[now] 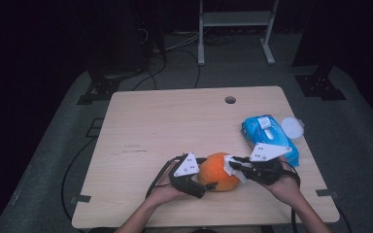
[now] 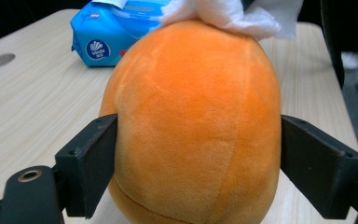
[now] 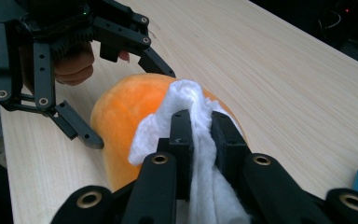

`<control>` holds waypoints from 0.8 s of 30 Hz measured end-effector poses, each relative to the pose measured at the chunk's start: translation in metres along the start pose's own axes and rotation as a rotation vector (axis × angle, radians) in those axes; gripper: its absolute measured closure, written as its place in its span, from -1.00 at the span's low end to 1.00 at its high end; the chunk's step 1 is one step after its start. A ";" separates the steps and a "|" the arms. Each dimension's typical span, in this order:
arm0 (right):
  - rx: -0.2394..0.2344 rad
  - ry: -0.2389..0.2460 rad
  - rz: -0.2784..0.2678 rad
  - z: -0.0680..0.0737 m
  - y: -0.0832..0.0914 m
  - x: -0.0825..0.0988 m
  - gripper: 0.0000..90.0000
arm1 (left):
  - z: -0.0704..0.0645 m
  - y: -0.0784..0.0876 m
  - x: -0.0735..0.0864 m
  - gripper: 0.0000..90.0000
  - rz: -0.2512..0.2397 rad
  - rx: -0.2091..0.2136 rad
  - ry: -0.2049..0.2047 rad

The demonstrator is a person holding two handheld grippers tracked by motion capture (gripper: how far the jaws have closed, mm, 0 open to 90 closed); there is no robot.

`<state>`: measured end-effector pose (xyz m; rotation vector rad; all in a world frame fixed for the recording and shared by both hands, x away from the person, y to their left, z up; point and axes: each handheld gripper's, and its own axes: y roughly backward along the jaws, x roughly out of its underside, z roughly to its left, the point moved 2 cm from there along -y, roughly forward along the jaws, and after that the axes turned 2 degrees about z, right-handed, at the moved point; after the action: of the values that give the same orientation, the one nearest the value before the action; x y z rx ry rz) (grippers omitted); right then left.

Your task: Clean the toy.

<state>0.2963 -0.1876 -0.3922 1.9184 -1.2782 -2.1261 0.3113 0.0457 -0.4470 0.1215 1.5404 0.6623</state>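
- Pinching a white wipe [image 3: 200, 154], the right gripper [image 1: 237, 164] has its jaws pressed together on the fabric; the wipe bunches between the pads and spills out on both sides.
- Wipe lies against the top of the orange plush [image 1: 217, 172], on the end facing the right gripper; in the left gripper view it sits as a white wad [image 2: 223, 16] on the plush's far end.
- Left gripper [image 1: 207, 174] jaws spread, one on each side of the plush [image 2: 196, 126]; both sit right at its flanks, no dent in the fabric, so touching or a hair apart, cannot tell.
- In the right gripper view the left gripper [image 3: 135, 105] straddles the plush [image 3: 121, 121] with one jaw over its far side and one low on the near side.
- Plush rests on the table [image 1: 165, 121], near the front edge, a bit right of centre, between the two grippers.
- Hands come in from the front edge, left hand [image 1: 167, 191] and right hand [image 1: 286, 187] behind their grippers.
- Blue wipes pack [image 1: 267, 136] lies near the right edge, just behind the right gripper; its flap is open.
- White round lid [image 1: 292, 127] sits at the right edge, touching or just beside the pack.
- Round hole [image 1: 230, 100] in the table near the back edge.
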 end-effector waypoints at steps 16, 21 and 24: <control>-0.013 0.063 -0.006 0.020 -0.008 -0.009 0.77 | 0.000 0.001 -0.001 -0.72 -0.027 0.010 0.036; -0.006 0.041 -0.008 0.014 -0.005 -0.007 0.77 | 0.004 0.002 0.000 -0.46 -0.035 0.023 0.089; -0.003 0.048 -0.010 0.018 -0.005 -0.008 0.77 | -0.004 0.002 -0.005 -0.38 -0.030 -0.009 0.009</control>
<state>0.2862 -0.1702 -0.3897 1.9664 -1.2585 -2.0721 0.3069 0.0436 -0.4417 0.0884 1.5450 0.6473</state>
